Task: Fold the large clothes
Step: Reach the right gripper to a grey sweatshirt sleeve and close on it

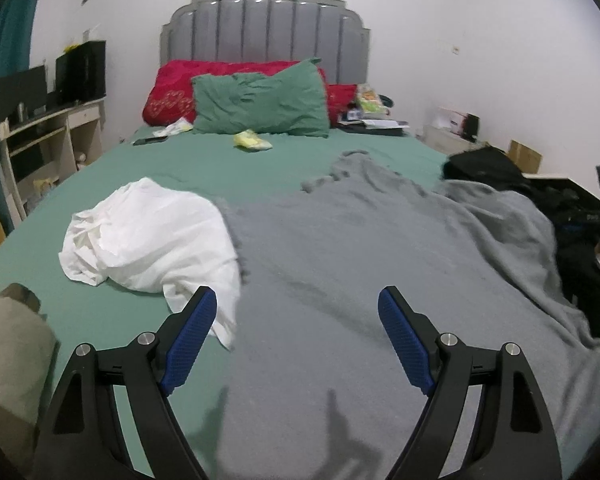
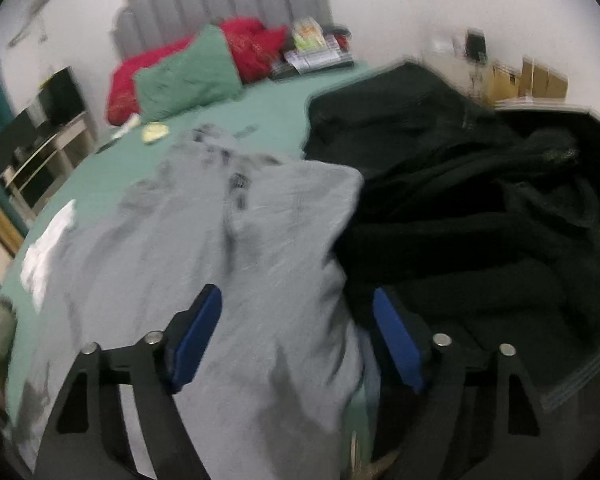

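Observation:
A large grey garment [image 1: 360, 264] lies spread over the green bed [image 1: 148, 168], rumpled at its right side. It also shows in the blurred right wrist view [image 2: 228, 264]. My left gripper [image 1: 298, 312] is open and empty above the garment's near part. My right gripper [image 2: 298, 312] is open and empty above the garment's right edge, where it meets a pile of black clothes [image 2: 460, 208]. A crumpled white garment [image 1: 152, 240] lies left of the grey one, touching it.
Green pillow [image 1: 260, 100] and red pillow [image 1: 180, 92] rest against the grey headboard [image 1: 268, 32]. A yellow packet [image 1: 252, 140] and a dark remote [image 1: 150, 141] lie near the pillows. Books [image 1: 372, 120] lie at the far right corner. A desk [image 1: 48, 132] stands left.

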Tool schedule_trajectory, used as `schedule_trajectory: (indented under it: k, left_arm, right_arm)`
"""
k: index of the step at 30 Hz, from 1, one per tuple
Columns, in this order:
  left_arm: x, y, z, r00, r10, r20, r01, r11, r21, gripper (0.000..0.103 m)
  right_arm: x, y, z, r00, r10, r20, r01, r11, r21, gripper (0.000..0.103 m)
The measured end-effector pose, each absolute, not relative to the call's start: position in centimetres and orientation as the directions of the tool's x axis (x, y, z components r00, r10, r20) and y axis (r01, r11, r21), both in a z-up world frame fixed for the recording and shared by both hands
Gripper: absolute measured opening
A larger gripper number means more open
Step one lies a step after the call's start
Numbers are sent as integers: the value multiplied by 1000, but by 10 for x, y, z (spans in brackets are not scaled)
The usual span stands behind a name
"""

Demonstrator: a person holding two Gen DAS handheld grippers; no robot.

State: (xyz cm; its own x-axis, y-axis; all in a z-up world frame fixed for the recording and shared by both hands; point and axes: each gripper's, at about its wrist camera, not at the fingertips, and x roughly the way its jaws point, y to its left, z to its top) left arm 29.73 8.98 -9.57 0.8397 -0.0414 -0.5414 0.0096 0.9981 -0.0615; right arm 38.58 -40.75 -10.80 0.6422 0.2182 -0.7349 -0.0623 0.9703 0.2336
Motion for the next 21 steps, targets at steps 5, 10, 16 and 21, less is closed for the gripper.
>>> schedule_trajectory:
  k: [5, 10, 16, 21]
  left_arm:
    - [313, 124, -125, 776, -41, -630, -47, 991, -122, 86]
    - [314, 146, -125, 750, -84, -656, -81, 973, -216, 86]
    - [310, 149, -122, 748, -113, -654, -75, 965, -252, 86]
    - [310, 147, -118, 755, -128, -643, -67, 960, -271, 86]
  right_arm:
    - [432, -397, -138, 618, 330, -714, -27, 916, 400, 24]
    - [437, -274, -148, 514, 471, -717, -277, 882, 380, 24]
    - [420, -178, -172, 309, 525, -793, -473, 808, 350, 26]
    - [433, -251, -110, 608, 372, -701, -372, 914, 162, 78]
